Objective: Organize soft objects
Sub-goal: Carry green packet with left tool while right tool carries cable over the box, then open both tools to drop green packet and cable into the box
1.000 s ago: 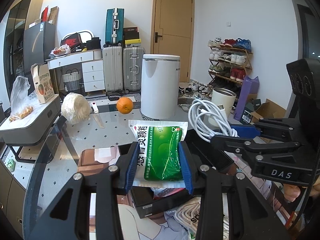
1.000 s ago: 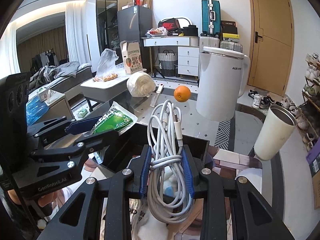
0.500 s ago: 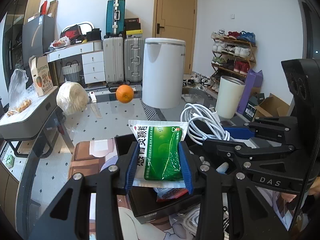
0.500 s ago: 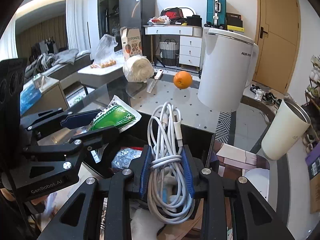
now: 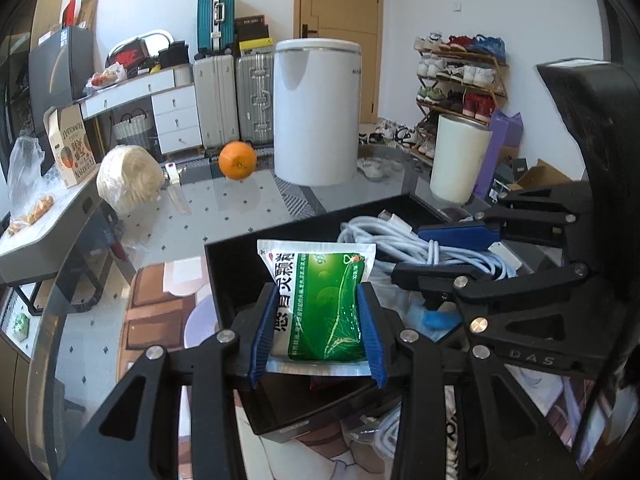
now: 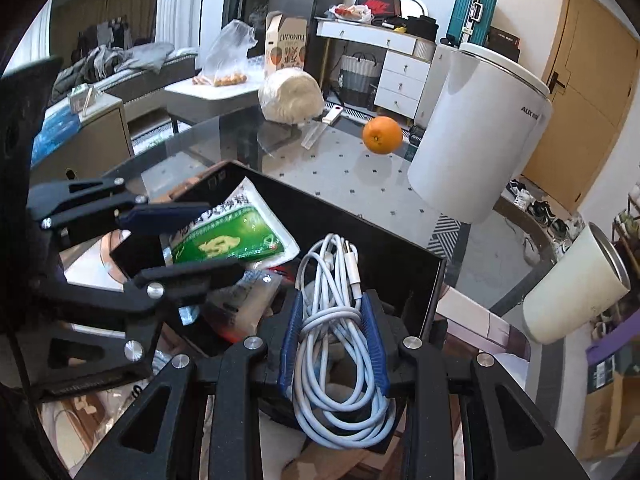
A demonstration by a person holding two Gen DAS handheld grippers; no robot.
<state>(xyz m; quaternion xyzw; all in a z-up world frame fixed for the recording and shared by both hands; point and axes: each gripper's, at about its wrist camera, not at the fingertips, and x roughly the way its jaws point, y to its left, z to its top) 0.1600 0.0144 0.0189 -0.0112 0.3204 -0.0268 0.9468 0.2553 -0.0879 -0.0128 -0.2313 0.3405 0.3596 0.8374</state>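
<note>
Left wrist view, left tongs (image 5: 316, 330): clenched on green medicine sachet (image 5: 326, 308), held over black box (image 5: 224, 280).
Right tongs (image 6: 334, 340): clenched on coiled white cable (image 6: 334, 320), also over the box.
Progress: both items carried, neither released; drop-off likely next.
Box contents: foil packets (image 6: 240, 304), partly hidden.
Far counter (image 5: 248, 208): orange (image 5: 237, 159), white canister (image 5: 316, 112).

White walls, a wooden door (image 5: 339, 20), suitcases (image 5: 236, 100) beside a white drawer desk (image 5: 160, 100), a loaded shoe rack (image 5: 460, 80), daylight throughout.
</note>
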